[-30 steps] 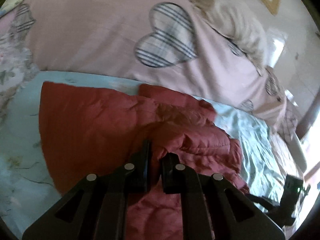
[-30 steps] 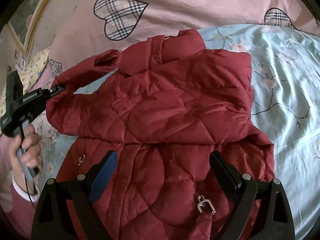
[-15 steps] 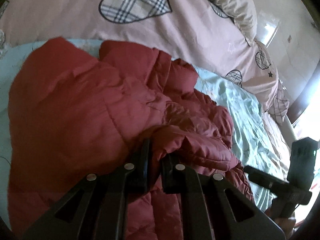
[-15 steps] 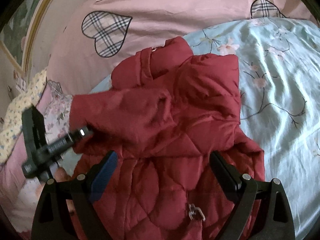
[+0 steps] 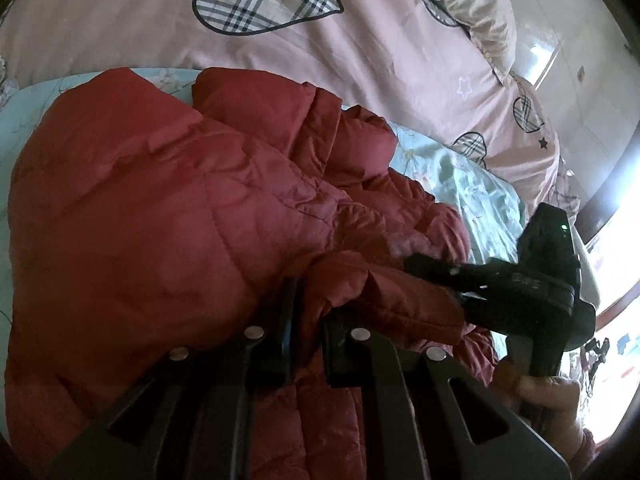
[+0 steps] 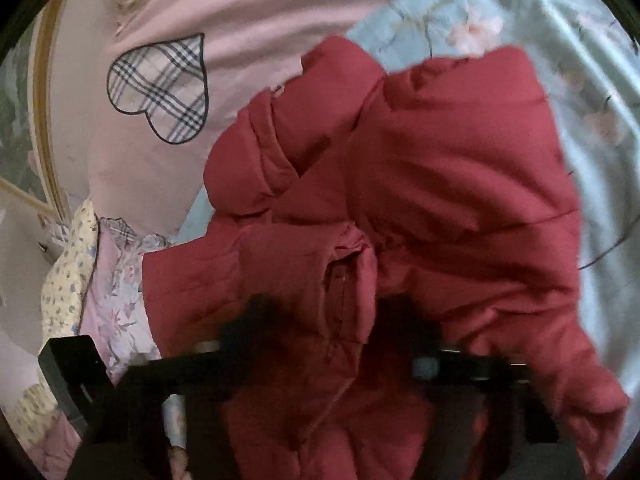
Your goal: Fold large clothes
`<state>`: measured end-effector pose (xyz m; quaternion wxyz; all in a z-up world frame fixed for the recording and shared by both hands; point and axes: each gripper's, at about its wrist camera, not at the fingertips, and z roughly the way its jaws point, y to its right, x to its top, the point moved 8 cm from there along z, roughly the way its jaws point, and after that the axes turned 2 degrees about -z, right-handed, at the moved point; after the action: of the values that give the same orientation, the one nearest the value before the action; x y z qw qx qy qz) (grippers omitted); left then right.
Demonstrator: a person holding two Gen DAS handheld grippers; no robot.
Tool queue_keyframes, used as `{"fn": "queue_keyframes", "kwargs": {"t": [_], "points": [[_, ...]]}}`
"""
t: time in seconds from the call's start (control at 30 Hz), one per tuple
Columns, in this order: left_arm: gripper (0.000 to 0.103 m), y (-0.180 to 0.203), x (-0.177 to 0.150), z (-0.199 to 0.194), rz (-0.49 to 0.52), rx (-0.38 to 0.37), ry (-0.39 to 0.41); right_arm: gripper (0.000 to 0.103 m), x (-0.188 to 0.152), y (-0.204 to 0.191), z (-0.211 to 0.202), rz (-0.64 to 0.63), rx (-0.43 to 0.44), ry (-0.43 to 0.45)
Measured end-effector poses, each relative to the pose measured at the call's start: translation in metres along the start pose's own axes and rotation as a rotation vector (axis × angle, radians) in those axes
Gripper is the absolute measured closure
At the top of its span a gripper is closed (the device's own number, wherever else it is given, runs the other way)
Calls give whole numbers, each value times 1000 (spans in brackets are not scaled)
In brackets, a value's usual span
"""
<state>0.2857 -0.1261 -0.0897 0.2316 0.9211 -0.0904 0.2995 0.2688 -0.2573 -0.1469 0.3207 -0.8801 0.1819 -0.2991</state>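
Note:
A red puffer jacket (image 5: 140, 220) lies on the bed, one sleeve folded across its front. My left gripper (image 5: 308, 332) is shut on a bunched fold of that sleeve, red fabric pinched between its fingers. From the right, my right gripper (image 5: 432, 270) comes in with a hand (image 5: 540, 396) under it, its tips at the sleeve's end. In the blurred right wrist view the right gripper (image 6: 332, 320) has its jaws closing on the sleeve cuff (image 6: 352, 280), and red fabric fills the gap between them. The jacket's collar (image 6: 280, 140) points toward the quilt.
A light blue floral sheet (image 5: 460, 184) covers the bed under the jacket. A pink quilt (image 5: 400, 60) with plaid hearts is heaped along the far side, with a beige pillow (image 5: 472, 8) on it. Flowered bedding (image 6: 112, 280) lies at the left in the right wrist view.
My left gripper carried the sleeve across and down onto the jacket's front, then held still. My right gripper rolled, moved in to the sleeve end, and its wide jaws narrowed around the cuff.

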Motion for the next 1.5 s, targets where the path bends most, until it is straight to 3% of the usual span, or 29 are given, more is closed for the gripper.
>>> {"fn": "queue_keyframes", "kwargs": {"t": [0.1,0.43,0.47,0.57,0.8,1.0,1.1,1.2,1.27,1.4,1.5], "points": [[91,-2,-3,2,5,13,-31,91,0,-2,-2,-9,-12,23],[84,-1,-24,-12,41,-45,-128,95,11,-26,-30,-105,-42,115],[78,0,-26,-16,45,-50,-131,95,12,-29,-35,-125,-59,132],[27,-5,-27,-30,64,-27,-96,96,18,-28,-51,-162,-118,185],[27,-36,1,-60,46,14,19,96,18,0,-70,-165,-192,210],[29,-66,37,-48,61,78,60,96,10,18,-62,-161,-227,184],[36,-75,45,-31,70,101,39,95,9,20,-59,-179,-247,177],[44,-90,38,2,77,156,-43,90,9,17,-60,-206,-274,170],[44,-97,29,17,87,191,-86,86,9,11,-68,-220,-298,188],[44,-102,20,23,92,207,-80,86,10,-14,-91,-296,-368,280],[44,-102,19,22,92,218,-73,84,6,-44,-97,-361,-362,331]]}}
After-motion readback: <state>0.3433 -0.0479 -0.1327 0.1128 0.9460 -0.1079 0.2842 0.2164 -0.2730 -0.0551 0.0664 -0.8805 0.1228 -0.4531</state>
